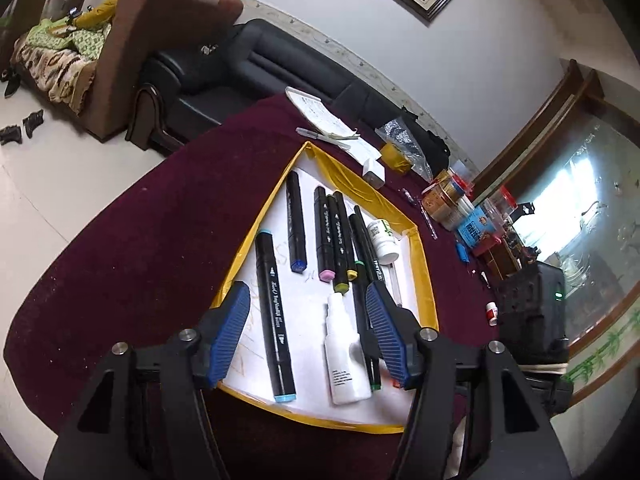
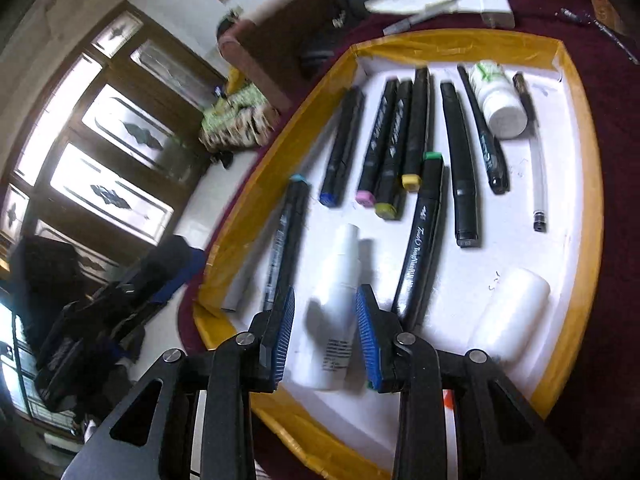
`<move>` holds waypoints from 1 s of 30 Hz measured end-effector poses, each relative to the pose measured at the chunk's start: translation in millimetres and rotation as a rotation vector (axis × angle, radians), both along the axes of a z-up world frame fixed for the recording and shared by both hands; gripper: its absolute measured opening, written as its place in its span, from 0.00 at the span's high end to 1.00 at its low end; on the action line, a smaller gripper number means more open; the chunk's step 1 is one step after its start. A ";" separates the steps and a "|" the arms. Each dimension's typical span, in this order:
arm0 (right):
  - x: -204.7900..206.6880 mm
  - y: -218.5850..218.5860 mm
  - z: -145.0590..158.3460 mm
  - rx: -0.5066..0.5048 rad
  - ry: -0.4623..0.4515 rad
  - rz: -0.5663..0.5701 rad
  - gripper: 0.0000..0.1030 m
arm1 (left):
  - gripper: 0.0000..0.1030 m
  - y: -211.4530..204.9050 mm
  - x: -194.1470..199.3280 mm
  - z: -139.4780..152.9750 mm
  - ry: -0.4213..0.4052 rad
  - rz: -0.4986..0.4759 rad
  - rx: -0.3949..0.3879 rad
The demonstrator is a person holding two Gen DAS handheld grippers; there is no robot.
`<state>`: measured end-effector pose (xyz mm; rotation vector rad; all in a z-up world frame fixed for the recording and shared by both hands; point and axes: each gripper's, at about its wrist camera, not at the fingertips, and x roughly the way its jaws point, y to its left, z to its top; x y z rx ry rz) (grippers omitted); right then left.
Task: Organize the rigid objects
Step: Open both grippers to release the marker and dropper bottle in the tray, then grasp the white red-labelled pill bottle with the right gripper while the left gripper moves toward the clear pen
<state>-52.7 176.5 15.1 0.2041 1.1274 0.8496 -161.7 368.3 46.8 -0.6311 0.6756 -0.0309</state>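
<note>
A yellow-rimmed tray (image 1: 420, 276) (image 2: 584, 184) with a white floor holds several black markers, among them a light-blue-capped one (image 1: 274, 316) (image 2: 284, 248) and a green-capped one (image 2: 424, 232). A white spray bottle (image 1: 346, 360) (image 2: 332, 308) lies flat between those two. My left gripper (image 1: 308, 334) hovers open over the tray's near end, with the light-blue marker and the bottle seen below its gap. My right gripper (image 2: 326, 336) is narrowly open. The bottle shows between its pads, and in the left wrist view it lies free on the tray.
Also in the tray are a small white pill bottle (image 1: 384, 240) (image 2: 498, 100), a clear pen (image 2: 534, 152) and a white cylinder (image 2: 512, 316). On the maroon tablecloth (image 1: 140, 240) behind it lie papers (image 1: 328, 120), a tape roll and jars (image 1: 452, 200). A black box with a green light (image 1: 532, 320) stands at the right.
</note>
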 end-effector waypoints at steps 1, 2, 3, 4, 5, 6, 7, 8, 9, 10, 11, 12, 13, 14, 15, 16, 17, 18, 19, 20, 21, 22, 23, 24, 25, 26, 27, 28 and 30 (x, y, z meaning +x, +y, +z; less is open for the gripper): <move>-3.2 -4.6 3.0 0.017 -0.014 -0.008 0.71 | 0.42 -2.2 -1.0 2.5 -0.005 -0.003 0.009; -5.8 -9.6 7.2 0.032 -0.033 -0.017 0.70 | 0.42 -6.1 -1.6 4.6 -0.011 -0.009 0.013; -8.8 -14.9 12.1 0.039 -0.060 -0.028 0.69 | 0.42 -11.6 -1.4 7.0 -0.017 -0.020 0.016; -12.4 -16.5 14.8 0.041 -0.080 -0.034 0.68 | 0.42 -16.4 -0.8 8.6 -0.020 -0.028 0.020; -15.8 -20.0 19.0 0.042 -0.106 -0.040 0.68 | 0.41 -21.7 0.0 10.2 -0.022 -0.040 0.026; -18.5 -22.6 24.5 0.044 -0.133 -0.044 0.68 | 0.40 -29.0 1.1 11.9 -0.024 -0.055 0.032; -21.6 -29.5 28.6 0.044 -0.154 -0.049 0.68 | 0.40 -37.1 2.6 13.7 -0.026 -0.072 0.036; -23.3 -36.2 32.3 0.046 -0.165 -0.054 0.68 | 0.40 -43.0 3.3 15.4 -0.027 -0.086 0.038; -25.5 -43.1 35.3 0.054 -0.169 -0.058 0.68 | 0.40 -52.8 5.3 17.5 -0.027 -0.110 0.045; -26.1 -50.6 37.4 0.066 -0.170 -0.065 0.68 | 0.40 -59.6 6.4 19.5 -0.027 -0.125 0.053; -25.9 -57.4 38.5 0.074 -0.170 -0.075 0.68 | 0.40 -65.6 7.3 21.6 -0.027 -0.138 0.062; -24.4 -64.5 39.2 0.080 -0.171 -0.089 0.67 | 0.40 -72.5 7.8 24.0 -0.029 -0.152 0.073; -22.7 -75.2 38.8 0.087 -0.168 -0.110 0.65 | 0.40 -79.6 8.0 26.5 -0.032 -0.167 0.084; -23.0 -81.2 36.3 0.094 -0.165 -0.125 0.65 | 0.40 -86.3 8.1 28.8 -0.034 -0.179 0.094; -21.1 -91.6 34.4 0.106 -0.156 -0.147 0.65 | 0.40 -91.5 8.2 30.4 -0.035 -0.188 0.101; -20.0 -96.2 33.6 0.115 -0.147 -0.160 0.65 | 0.40 -96.4 8.2 31.5 -0.035 -0.197 0.106; -18.6 -103.4 31.2 0.128 -0.134 -0.176 0.65 | 0.40 -100.9 8.4 32.1 -0.034 -0.205 0.111; -16.8 -110.5 29.2 0.139 -0.121 -0.190 0.65 | 0.40 -104.5 8.8 32.4 -0.032 -0.211 0.114; -15.4 -116.2 27.3 0.149 -0.109 -0.204 0.65 | 0.40 -109.3 9.8 32.5 -0.028 -0.219 0.116; -14.7 -122.8 26.0 0.156 -0.103 -0.217 0.65 | 0.40 -112.9 11.1 32.3 -0.023 -0.226 0.118; -13.9 -128.7 25.3 0.158 -0.102 -0.229 0.65 | 0.40 -117.3 13.2 32.3 -0.015 -0.234 0.121; -12.9 -133.2 24.9 0.159 -0.100 -0.238 0.65 | 0.40 -122.9 16.5 32.7 -0.004 -0.241 0.122; -12.5 -140.0 24.8 0.164 -0.096 -0.251 0.65 | 0.40 -127.0 18.4 32.9 0.002 -0.249 0.121; -13.0 -147.2 25.4 0.170 -0.092 -0.264 0.65 | 0.40 -132.6 19.8 34.3 0.000 -0.265 0.122; -11.7 -154.5 25.0 0.179 -0.089 -0.280 0.65 | 0.40 -137.9 19.9 35.5 -0.006 -0.274 0.127; -10.4 -161.8 25.1 0.186 -0.092 -0.302 0.65 | 0.40 -143.2 19.9 36.7 -0.012 -0.286 0.130; -8.0 -167.9 24.1 0.190 -0.093 -0.319 0.65 | 0.40 -147.6 20.0 37.3 -0.015 -0.298 0.130; -5.2 -173.5 24.2 0.194 -0.089 -0.337 0.65 | 0.40 -153.5 20.3 37.1 -0.017 -0.317 0.125; -0.6 -185.4 25.9 0.203 -0.086 -0.359 0.65 | 0.40 -163.5 20.4 35.4 -0.020 -0.347 0.121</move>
